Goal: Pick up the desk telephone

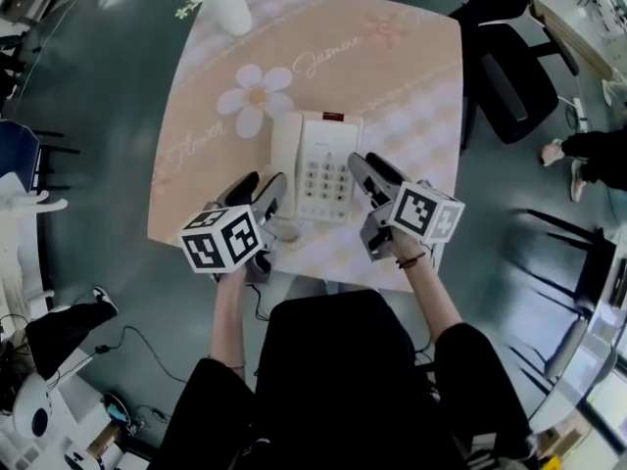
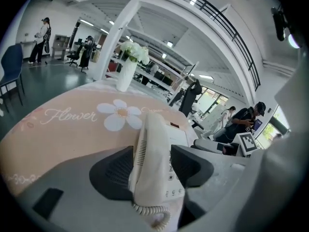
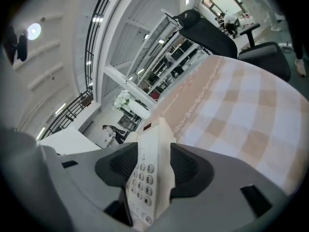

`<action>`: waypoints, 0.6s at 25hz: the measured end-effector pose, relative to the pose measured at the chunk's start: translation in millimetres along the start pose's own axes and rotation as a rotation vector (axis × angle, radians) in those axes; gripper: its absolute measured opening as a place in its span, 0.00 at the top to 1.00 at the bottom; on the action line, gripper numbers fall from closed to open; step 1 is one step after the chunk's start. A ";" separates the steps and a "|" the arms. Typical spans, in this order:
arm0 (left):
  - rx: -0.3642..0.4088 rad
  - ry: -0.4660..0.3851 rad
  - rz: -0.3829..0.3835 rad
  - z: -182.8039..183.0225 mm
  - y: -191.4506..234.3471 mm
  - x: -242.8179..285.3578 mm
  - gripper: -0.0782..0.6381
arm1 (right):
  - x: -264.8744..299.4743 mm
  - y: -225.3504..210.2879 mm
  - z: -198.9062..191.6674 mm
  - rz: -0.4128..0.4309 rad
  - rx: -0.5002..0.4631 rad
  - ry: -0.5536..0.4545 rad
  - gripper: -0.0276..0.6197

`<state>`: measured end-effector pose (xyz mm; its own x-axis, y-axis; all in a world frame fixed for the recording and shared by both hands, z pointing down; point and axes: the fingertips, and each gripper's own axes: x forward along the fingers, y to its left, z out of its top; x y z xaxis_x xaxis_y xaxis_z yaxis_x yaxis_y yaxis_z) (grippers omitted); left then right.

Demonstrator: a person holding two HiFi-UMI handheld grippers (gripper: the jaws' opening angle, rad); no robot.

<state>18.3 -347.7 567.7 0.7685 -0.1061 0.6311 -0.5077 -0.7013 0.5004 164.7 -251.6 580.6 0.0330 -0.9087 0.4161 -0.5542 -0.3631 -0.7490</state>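
My left gripper (image 1: 260,192) stands open astride the desk telephone's (image 1: 323,160) handset (image 2: 150,149). My right gripper (image 1: 372,176) gapes around the keypad (image 3: 137,178) edge. Neither one is clamped on it.

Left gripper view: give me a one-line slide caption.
Open left claw frames the handset of the desk telephone on a floral tablecloth, flower vase beyond.

White vase of flowers (image 1: 227,10) at the far edge of a peach floral tablecloth (image 1: 411,96), black office chair (image 1: 509,76) nearby
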 end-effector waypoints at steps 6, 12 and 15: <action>0.004 0.089 -0.058 -5.6 -0.5 25.7 0.46 | 15.3 -11.8 -6.0 -0.025 0.076 0.012 0.62; 0.010 0.159 -0.098 -13.4 -2.1 44.7 0.44 | 27.6 -15.5 -14.5 -0.034 0.108 0.049 0.59; 0.007 0.192 -0.106 -18.0 -0.8 52.0 0.44 | 32.6 -16.5 -19.1 -0.032 0.127 0.075 0.59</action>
<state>51.6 -339.9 610.8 0.7288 0.1048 0.6766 -0.4245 -0.7062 0.5666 159.1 -271.4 616.4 -0.0162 -0.8799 0.4749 -0.4443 -0.4191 -0.7918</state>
